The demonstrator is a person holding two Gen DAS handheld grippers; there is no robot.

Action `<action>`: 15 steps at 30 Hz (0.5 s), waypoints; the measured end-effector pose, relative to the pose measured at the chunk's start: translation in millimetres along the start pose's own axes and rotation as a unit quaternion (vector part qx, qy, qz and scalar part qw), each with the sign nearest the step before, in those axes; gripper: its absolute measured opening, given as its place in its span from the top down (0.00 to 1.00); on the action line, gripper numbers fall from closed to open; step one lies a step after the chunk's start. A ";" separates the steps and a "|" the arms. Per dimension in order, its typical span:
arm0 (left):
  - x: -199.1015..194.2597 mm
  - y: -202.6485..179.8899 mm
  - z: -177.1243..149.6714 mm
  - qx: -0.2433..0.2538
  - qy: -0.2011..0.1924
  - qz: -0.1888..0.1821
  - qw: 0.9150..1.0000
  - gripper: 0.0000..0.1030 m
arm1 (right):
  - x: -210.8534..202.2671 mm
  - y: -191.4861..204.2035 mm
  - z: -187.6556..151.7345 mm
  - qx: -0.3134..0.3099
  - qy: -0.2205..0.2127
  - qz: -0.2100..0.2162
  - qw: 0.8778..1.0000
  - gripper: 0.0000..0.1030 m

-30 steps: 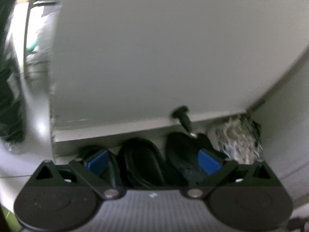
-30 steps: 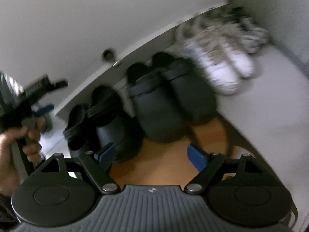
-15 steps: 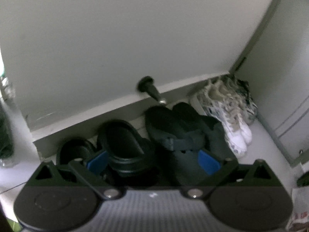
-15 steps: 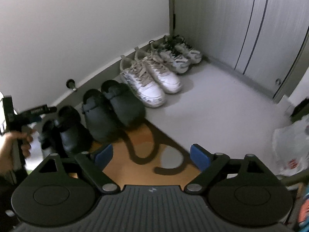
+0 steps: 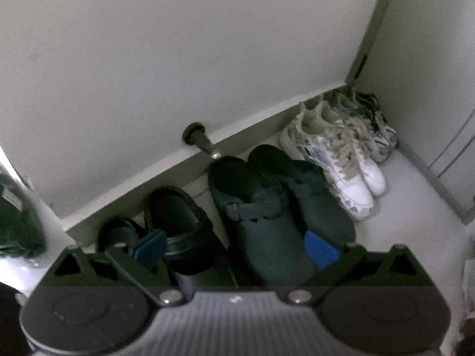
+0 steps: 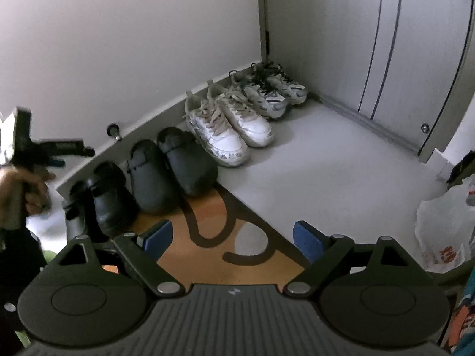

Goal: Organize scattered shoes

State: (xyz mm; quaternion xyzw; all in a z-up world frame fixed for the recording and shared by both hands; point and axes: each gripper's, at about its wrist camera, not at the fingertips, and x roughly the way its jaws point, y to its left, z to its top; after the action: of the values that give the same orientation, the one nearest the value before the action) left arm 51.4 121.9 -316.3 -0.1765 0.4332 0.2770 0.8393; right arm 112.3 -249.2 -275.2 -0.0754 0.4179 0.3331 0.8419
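Shoes stand in a row along the wall's baseboard. From left: a pair of black clogs (image 6: 107,198) (image 5: 181,225), a pair of dark grey clogs (image 6: 172,166) (image 5: 276,216), a pair of white sneakers (image 6: 228,130) (image 5: 338,166), and a pair of grey-white sneakers with black laces (image 6: 273,92) (image 5: 368,118) in the corner. My left gripper (image 5: 234,247) hangs open above the clogs, holding nothing. My right gripper (image 6: 231,237) is open over the orange mat (image 6: 213,237), back from the row. The left gripper (image 6: 35,151) in a hand also shows in the right wrist view.
A door stopper (image 5: 199,139) (image 6: 114,130) sticks out of the baseboard behind the clogs. Closet doors (image 6: 386,44) close off the right side. A white plastic bag (image 6: 442,231) lies at the right. Grey floor (image 6: 326,172) lies in front of the sneakers.
Both grippers have pulled back and up from the shoe row, so the whole row and corner now show. Both stay open and empty.
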 end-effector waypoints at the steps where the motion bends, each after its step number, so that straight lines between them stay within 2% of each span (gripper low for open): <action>1: -2.7 -4.1 0.5 0.000 0.004 0.001 1.000 0.02 | -0.8 -0.1 0.1 -0.001 -0.001 0.001 1.000 0.11; 3: -23.1 -21.3 -1.0 -0.019 0.025 0.010 0.999 0.02 | -4.7 -1.3 1.5 0.004 -0.007 0.005 1.000 0.11; 6: -42.5 -36.8 -8.7 -0.019 0.036 0.021 0.999 0.02 | -11.6 -3.4 0.6 0.035 -0.013 0.020 0.999 0.11; 11: -72.7 -57.6 -31.1 -0.008 0.046 0.043 0.998 0.02 | -11.9 7.2 -3.5 0.027 -0.011 0.030 0.999 0.10; 15: -76.6 -61.0 -49.2 -0.019 0.063 0.046 0.997 0.02 | -10.1 16.3 -6.1 0.016 -0.005 0.038 0.999 0.10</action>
State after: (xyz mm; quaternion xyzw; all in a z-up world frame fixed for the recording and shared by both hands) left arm 22.0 23.8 -277.3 -0.1889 0.4879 0.3118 0.7931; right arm 93.9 -244.3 -269.0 -0.0441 0.4217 0.3587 0.8316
